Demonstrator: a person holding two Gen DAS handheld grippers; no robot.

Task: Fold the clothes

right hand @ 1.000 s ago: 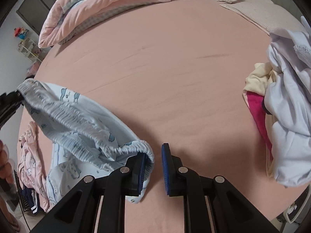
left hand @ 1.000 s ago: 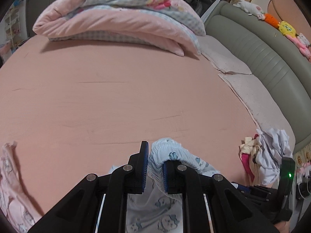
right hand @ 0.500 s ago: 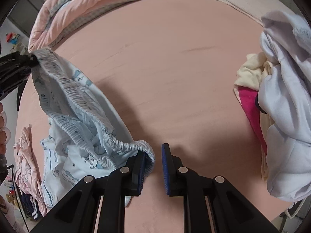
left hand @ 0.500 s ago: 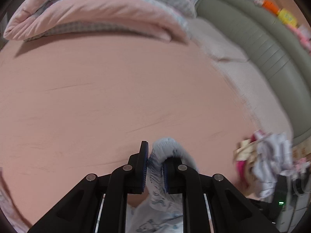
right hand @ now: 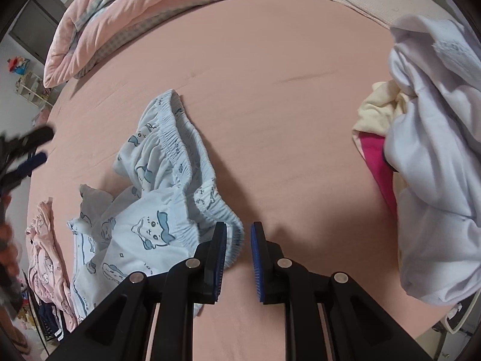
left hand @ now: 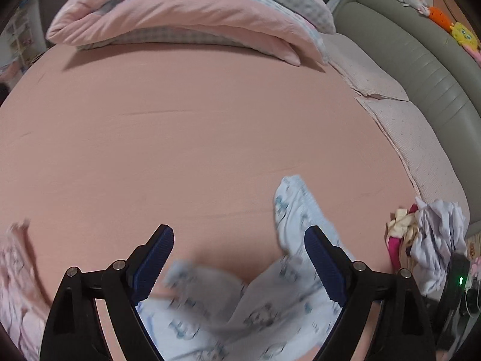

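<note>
Light blue cartoon-print pants (right hand: 156, 228) lie crumpled on the pink bed sheet (right hand: 270, 105), their elastic waistband running toward me. My right gripper (right hand: 239, 225) sits at the waistband's near end. Its jaws stand a narrow gap apart, with the band looped around the left finger (right hand: 221, 240) and bare sheet showing beside the other pad. My left gripper (left hand: 237, 231) hovers with its jaws opening wide and nothing pressed between them. The blurred pants (left hand: 300, 210) lie below it and to its right. In the right wrist view the left gripper (right hand: 27, 147) shows at the far left.
A pile of white, cream and magenta clothes (right hand: 436, 165) sits at the bed's right edge (left hand: 433, 234). A pink printed garment (right hand: 45, 255) lies at the left edge. A folded pink quilt (left hand: 186, 15) covers the far side, beside a grey-green padded headboard (left hand: 421, 60).
My left gripper let go of the pants' waistband and its jaws sprang wide. The pants, held up stretched between both grippers before, have dropped onto the sheet.
</note>
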